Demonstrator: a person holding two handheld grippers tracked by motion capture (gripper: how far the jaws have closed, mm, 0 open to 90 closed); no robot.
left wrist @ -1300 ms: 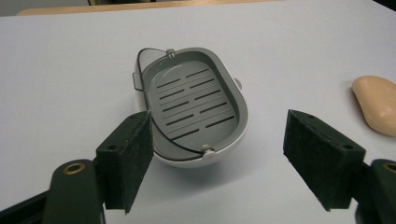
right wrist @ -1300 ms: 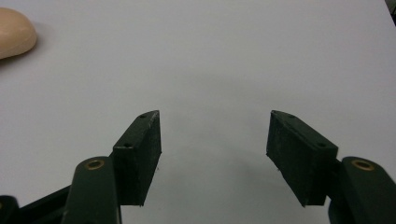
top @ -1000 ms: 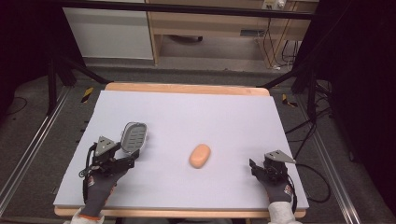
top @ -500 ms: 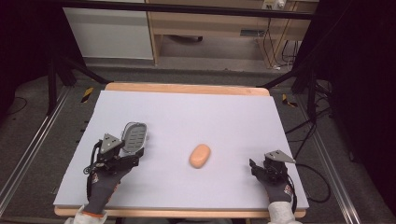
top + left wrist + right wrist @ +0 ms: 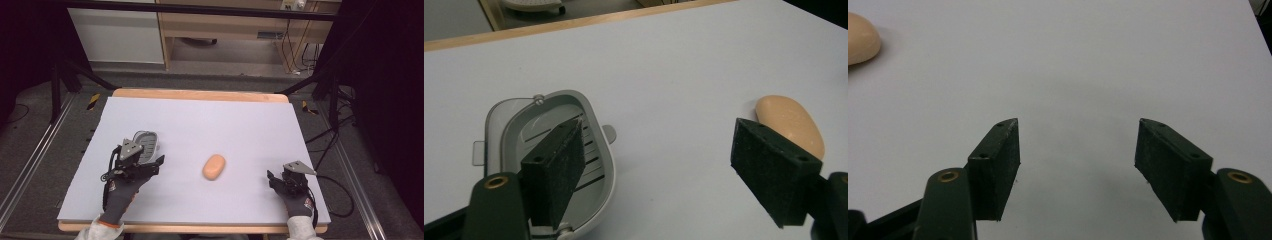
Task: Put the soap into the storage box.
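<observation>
Since a second ago the left gripper (image 5: 150,167) has edged rightward beside the soap dish (image 5: 145,144), while the right gripper (image 5: 281,181) has stayed put. From above, the soap bar (image 5: 214,166) lies between them on the white table (image 5: 240,125) — nearer the left.

Left gripper view: jaws spread wide, one over the grey dish (image 5: 514,130), the other just before the soap (image 5: 791,122).

Right gripper view: jaws wide apart — soap (image 5: 860,37) far off, upper left.
</observation>
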